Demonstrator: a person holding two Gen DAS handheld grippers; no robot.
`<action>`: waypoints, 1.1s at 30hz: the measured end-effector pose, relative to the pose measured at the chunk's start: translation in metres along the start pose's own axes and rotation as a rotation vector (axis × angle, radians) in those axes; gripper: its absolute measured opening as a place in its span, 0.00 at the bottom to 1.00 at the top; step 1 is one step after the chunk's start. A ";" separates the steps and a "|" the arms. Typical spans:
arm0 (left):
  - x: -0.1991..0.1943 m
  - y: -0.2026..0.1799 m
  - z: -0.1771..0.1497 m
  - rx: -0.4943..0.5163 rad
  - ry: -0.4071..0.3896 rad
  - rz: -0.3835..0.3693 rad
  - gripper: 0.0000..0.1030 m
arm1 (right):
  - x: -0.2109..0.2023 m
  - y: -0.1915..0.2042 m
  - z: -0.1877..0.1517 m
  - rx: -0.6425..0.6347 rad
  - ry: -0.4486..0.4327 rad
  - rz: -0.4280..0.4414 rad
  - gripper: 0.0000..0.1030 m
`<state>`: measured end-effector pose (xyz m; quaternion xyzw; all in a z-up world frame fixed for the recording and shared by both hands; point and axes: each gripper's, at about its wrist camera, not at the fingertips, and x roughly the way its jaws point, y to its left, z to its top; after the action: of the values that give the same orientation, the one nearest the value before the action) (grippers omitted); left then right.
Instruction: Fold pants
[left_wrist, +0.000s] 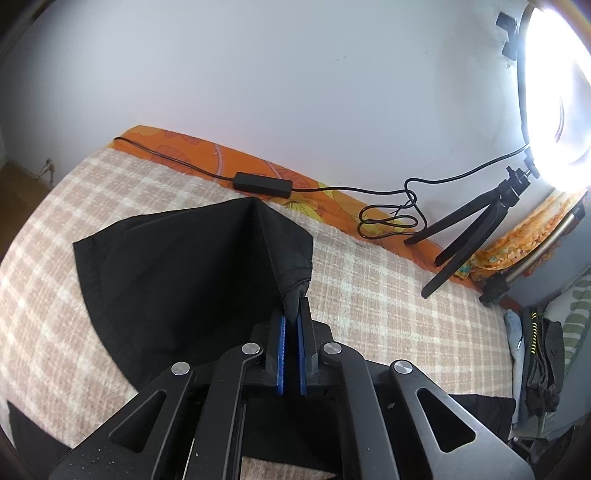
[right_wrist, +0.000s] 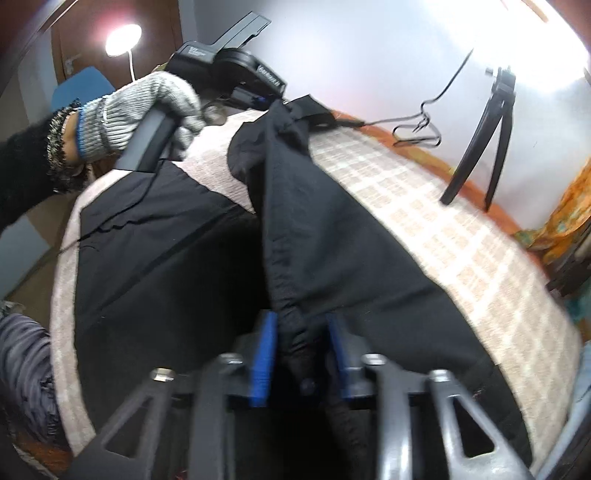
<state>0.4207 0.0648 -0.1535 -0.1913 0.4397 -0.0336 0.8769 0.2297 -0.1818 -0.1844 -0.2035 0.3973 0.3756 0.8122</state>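
- Fingers, left gripper: blue pads drawn narrow, pinching a hemmed corner of the black pants. The cloth rises from the bed to the pinch in a taut ridge, so this corner is lifted clear of the blanket, probably so it can be carried over the rest.
- Fingers, right gripper: blue pads set wider apart, with a thick bunch of the same black cloth between them. Picture is blurred; the grip looks closed on the bunch, but full contact on both sides cannot be confirmed.
- Pants: black, spread over the checked blanket, part flat and part raised. In the right view a long seamed edge runs up from the right gripper toward the far corner held by the left one, so both hold one edge, suited to lifting it evenly.
- Gloved hand: grips the handle of the left gripper above the far end of the pants.
- Stage, judged: a fold underway, the edge raised but not yet laid down.
- Surroundings: ring light on a small tripod and a black cable along the far bed edge, well apart from the pants.
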 end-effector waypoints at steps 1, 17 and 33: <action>-0.002 0.002 0.000 -0.003 -0.003 -0.004 0.03 | -0.001 0.003 0.001 -0.012 0.002 -0.014 0.38; -0.030 -0.001 -0.005 0.020 -0.045 -0.027 0.03 | 0.020 0.028 0.006 -0.098 0.131 -0.189 0.16; -0.102 0.026 -0.057 -0.010 -0.112 -0.048 0.03 | -0.050 0.052 0.004 -0.093 0.080 -0.162 0.02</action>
<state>0.3103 0.0942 -0.1163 -0.2080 0.3856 -0.0417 0.8980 0.1710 -0.1686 -0.1441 -0.2871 0.3940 0.3183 0.8130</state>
